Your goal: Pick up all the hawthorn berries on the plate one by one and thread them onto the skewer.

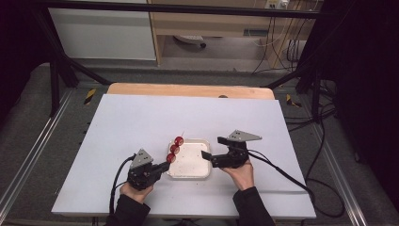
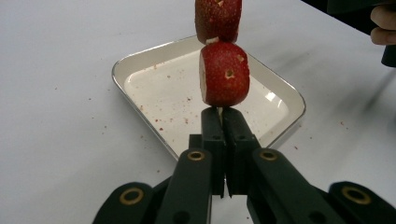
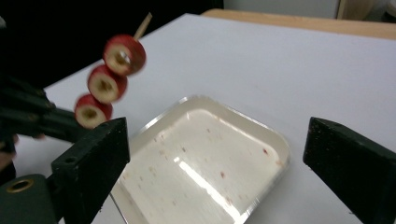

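Thin wooden skewer (image 3: 142,26) carrying three red strawberry slices (image 1: 174,149), pinched at near end by closed left fingers (image 2: 223,122), above left rim of white square tray (image 1: 203,173). Right fingers (image 3: 212,163) wide open, empty. Fruit soft, slippery, light; grip stick, not slices.

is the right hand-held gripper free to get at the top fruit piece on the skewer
Probably yes: the right hand-held gripper stands open and empty over the tray, and the top piece sits clear above the left hand-held gripper pinching the skewer's low end.

Dim, soft overhead light with dark edges; glare streaks the tray (image 3: 187,168), and the skewered fruit (image 3: 105,86) blurs.
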### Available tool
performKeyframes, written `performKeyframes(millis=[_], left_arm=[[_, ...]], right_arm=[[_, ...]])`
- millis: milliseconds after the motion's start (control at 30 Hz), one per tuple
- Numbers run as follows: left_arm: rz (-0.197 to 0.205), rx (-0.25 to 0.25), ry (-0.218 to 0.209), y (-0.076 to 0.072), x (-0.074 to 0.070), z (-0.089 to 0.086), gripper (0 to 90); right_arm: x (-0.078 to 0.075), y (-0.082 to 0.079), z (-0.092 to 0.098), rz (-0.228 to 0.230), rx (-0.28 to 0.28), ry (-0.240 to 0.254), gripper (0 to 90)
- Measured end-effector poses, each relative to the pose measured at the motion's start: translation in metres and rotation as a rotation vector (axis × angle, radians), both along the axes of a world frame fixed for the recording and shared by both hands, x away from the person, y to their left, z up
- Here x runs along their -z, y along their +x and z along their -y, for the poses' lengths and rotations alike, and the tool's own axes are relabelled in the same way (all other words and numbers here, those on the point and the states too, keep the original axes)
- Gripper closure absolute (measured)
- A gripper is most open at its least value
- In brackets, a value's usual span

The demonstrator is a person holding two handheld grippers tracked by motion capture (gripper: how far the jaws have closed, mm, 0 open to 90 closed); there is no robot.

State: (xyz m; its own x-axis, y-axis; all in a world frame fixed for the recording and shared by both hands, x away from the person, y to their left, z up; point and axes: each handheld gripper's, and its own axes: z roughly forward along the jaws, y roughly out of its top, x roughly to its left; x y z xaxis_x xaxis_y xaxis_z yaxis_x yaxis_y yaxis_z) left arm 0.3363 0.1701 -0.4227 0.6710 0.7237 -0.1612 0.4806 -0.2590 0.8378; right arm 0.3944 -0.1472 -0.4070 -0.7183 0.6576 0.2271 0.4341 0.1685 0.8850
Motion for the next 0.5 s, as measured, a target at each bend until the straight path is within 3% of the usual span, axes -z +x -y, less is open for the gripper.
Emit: performKeyframes(millis=[100,267,367,500], left_arm=[[-0.002,0.018,0.014,0.0,0.0,0.0,88.2],[-0.008,0.032,0.033,0.001,0.0,0.0,88.1],[-0.012,0.039,0.039,0.001,-0.002,0.0,88.1],[-0.014,0.046,0.048,0.003,-0.005,-0.001,88.1]], right_arm=[[0.006,-0.003,0.01,0.007,-0.01,-0.044,5.6],[0.012,-0.007,0.022,-0.008,-0.015,-0.073,2.5],[0.018,-0.011,0.034,-0.009,-0.011,-0.125,0.8],[0.026,-0.015,0.049,-0.033,0.01,-0.141,0.5]])
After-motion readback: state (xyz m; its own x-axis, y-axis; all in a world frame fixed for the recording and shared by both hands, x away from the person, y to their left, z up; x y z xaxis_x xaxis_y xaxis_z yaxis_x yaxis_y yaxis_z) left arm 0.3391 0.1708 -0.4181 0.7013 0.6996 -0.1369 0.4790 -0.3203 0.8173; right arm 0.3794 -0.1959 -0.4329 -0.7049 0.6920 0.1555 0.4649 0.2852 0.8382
